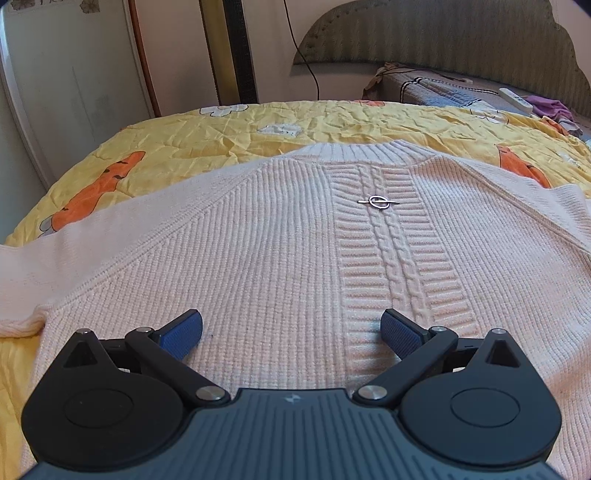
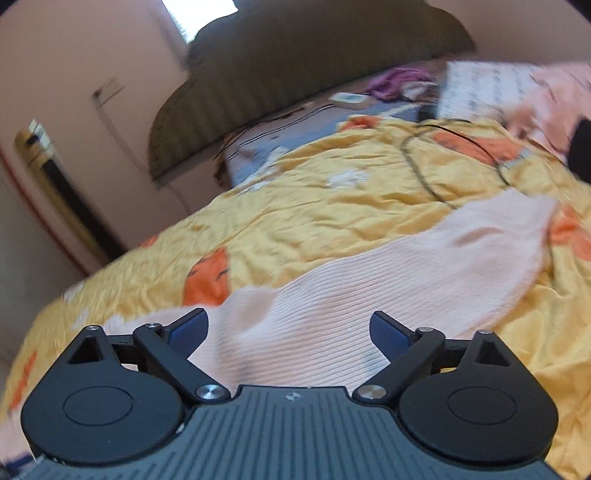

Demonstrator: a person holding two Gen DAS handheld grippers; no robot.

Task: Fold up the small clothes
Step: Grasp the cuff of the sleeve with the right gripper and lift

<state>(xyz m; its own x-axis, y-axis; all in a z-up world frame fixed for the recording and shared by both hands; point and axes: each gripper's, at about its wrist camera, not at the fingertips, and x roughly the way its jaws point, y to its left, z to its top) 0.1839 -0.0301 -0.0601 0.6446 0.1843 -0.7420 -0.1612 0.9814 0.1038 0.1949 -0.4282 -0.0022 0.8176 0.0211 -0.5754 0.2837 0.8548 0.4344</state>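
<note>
A pale pink ribbed knit sweater lies flat on a yellow quilt, collar away from me, with a cable stripe and a small silver pin down its middle. Its left sleeve stretches out to the left. My left gripper is open, low over the sweater's lower body, holding nothing. In the right wrist view, which is motion-blurred, my right gripper is open over the sweater's right sleeve, which runs away to the upper right. It holds nothing.
The quilt has orange animal prints. A dark cable lies on it beyond the sleeve. A padded headboard, a striped blanket, a white power strip and a purple cloth are at the far end. A wall and door frame stand left.
</note>
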